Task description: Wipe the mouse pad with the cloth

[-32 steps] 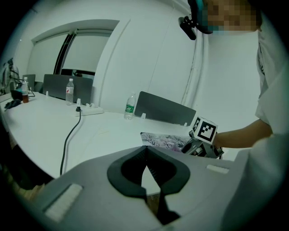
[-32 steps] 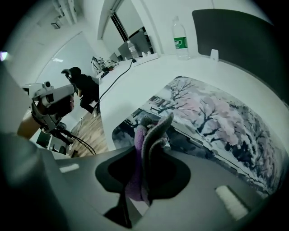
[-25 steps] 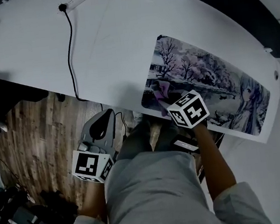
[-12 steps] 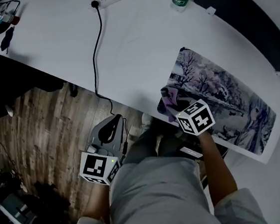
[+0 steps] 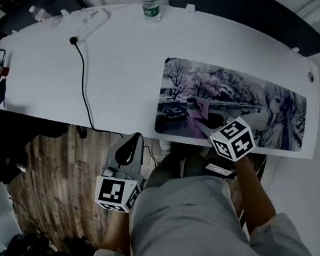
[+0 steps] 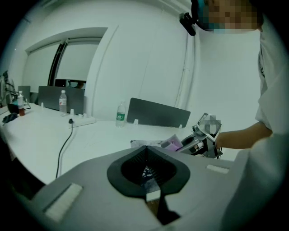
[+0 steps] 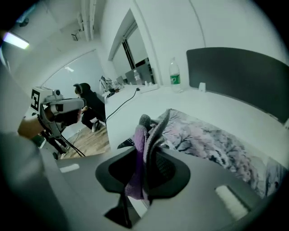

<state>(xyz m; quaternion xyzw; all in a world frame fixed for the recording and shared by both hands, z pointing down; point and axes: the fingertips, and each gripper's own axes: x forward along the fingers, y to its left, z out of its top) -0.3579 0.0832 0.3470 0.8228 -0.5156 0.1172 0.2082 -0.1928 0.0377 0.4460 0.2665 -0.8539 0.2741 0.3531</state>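
- mouse pad (image 5: 234, 101): long, printed with a winter-tree scene. It lies flat on the white desk (image 5: 118, 66), at the desk's right side, along the near edge.
- cloth (image 5: 198, 113): purple-grey and bunched, over the pad's near-left part. Contact with the pad is unclear.
- right gripper (image 5: 206, 120): jaws clamped on the cloth, which sticks up between them in the right gripper view (image 7: 143, 149). Its marker cube is toward the person.
- left gripper (image 5: 129, 148): off the desk, over the wood floor (image 5: 43, 161), just by the desk's front edge. Its jaws are together with nothing between them.
- water bottle (image 5: 150, 2): upright at the far edge.
- power strip (image 5: 93, 17): far left, with a black cable (image 5: 82, 76) running to the near edge.
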